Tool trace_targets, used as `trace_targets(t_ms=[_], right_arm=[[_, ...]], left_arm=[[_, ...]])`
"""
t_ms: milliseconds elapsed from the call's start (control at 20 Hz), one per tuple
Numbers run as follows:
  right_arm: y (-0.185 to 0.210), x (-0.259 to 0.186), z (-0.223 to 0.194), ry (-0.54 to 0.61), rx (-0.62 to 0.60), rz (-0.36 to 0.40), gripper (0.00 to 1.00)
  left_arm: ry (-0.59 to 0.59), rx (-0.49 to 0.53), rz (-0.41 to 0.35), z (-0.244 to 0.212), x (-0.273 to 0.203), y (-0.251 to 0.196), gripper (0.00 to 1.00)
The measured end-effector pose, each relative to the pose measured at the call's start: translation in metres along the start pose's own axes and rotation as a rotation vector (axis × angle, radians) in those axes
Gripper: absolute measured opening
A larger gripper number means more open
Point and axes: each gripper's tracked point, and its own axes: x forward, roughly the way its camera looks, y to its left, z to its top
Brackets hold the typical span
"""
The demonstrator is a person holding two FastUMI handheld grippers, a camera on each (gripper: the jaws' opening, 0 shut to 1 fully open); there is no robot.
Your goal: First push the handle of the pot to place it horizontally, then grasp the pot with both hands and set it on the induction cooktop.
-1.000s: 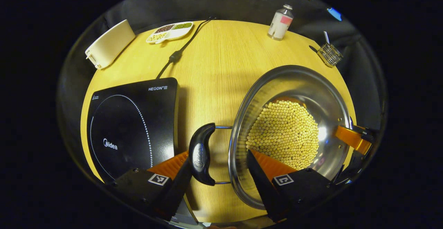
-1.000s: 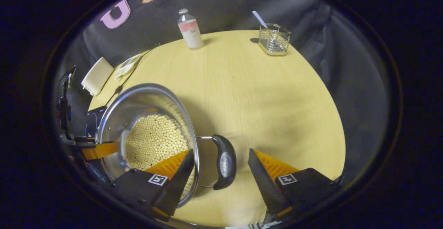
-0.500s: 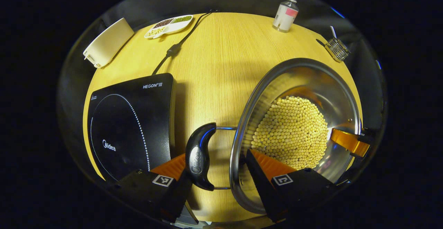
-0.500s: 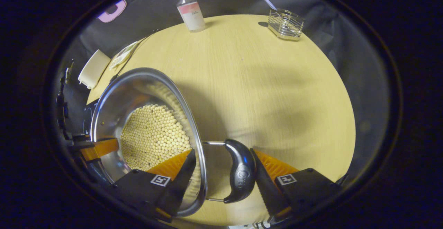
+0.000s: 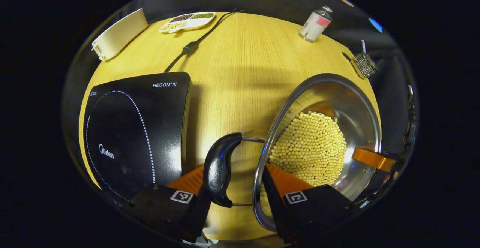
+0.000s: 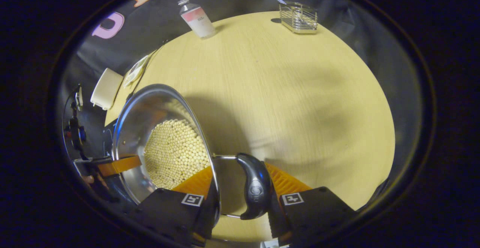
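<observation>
A steel pot holding yellow beans hangs over the wooden table, right of the black induction cooktop. In the left gripper view, my left gripper clamps the pot's black handle and rim, with one finger outside the handle and the other inside the wall. My right gripper shows at the far rim. In the right gripper view, my right gripper is shut the same way on the other handle and wall of the pot. My left gripper is seen at the opposite rim.
At the table's back stand a white box, a divided dish of grains, a bottle and a wire rack. The cooktop's black cable runs to the back edge. A broad shadow lies beside the pot.
Both grippers have closed in until the fingers press each handle against the pot wall. The pot has tilted and shifted against the table, and the cooktop looms larger on the left.
</observation>
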Motion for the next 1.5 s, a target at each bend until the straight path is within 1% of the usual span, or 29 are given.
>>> trace_targets(t_ms=[50,100,150,250,300,450,500,550,600,900,1150,1500], right_arm=[[0.000,-0.001,-0.001,-0.001,-0.001,-0.001,0.56],[0.001,-0.003,-0.003,-0.002,-0.005,0.000,0.61],[0.002,-0.004,-0.003,-0.004,-0.010,-0.001,0.56],[0.003,-0.009,-0.004,-0.010,-0.009,0.000,0.56],[0.003,-0.012,-0.006,-0.010,-0.003,0.002,0.61],[0.009,-0.020,-0.006,-0.016,0.013,0.009,0.61],[0.011,-0.022,-0.006,-0.020,0.018,0.011,0.56],[0.013,-0.024,-0.006,-0.023,0.023,0.012,0.61],[0.016,-0.028,-0.008,-0.024,0.027,0.013,0.56],[0.041,-0.046,-0.008,-0.036,0.018,0.012,0.55],[0.079,-0.054,-0.006,-0.056,-0.018,0.028,0.55],[0.153,-0.045,-0.022,-0.039,-0.068,0.066,0.55]], left_arm=[[0.002,-0.009,-0.001,-0.002,-0.002,0.000,0.74],[0.007,-0.019,-0.003,-0.005,-0.003,-0.001,0.74],[0.007,-0.023,-0.004,-0.008,-0.004,0.000,0.74],[-0.008,-0.008,-0.002,-0.008,-0.013,0.000,0.74],[-0.015,0.004,0.000,-0.006,-0.016,0.001,0.74],[-0.034,0.035,0.007,0.000,-0.023,0.004,0.74],[-0.039,0.045,0.009,0.000,-0.028,0.006,0.74],[-0.046,0.054,0.010,0.002,-0.032,0.008,0.74],[-0.048,0.058,0.011,0.002,-0.036,0.009,0.74],[-0.064,0.050,0.007,0.003,-0.059,0.029,0.73],[-0.094,0.023,0.010,0.007,-0.078,0.063,0.73],[-0.108,-0.037,0.045,-0.001,-0.094,0.134,0.73]])
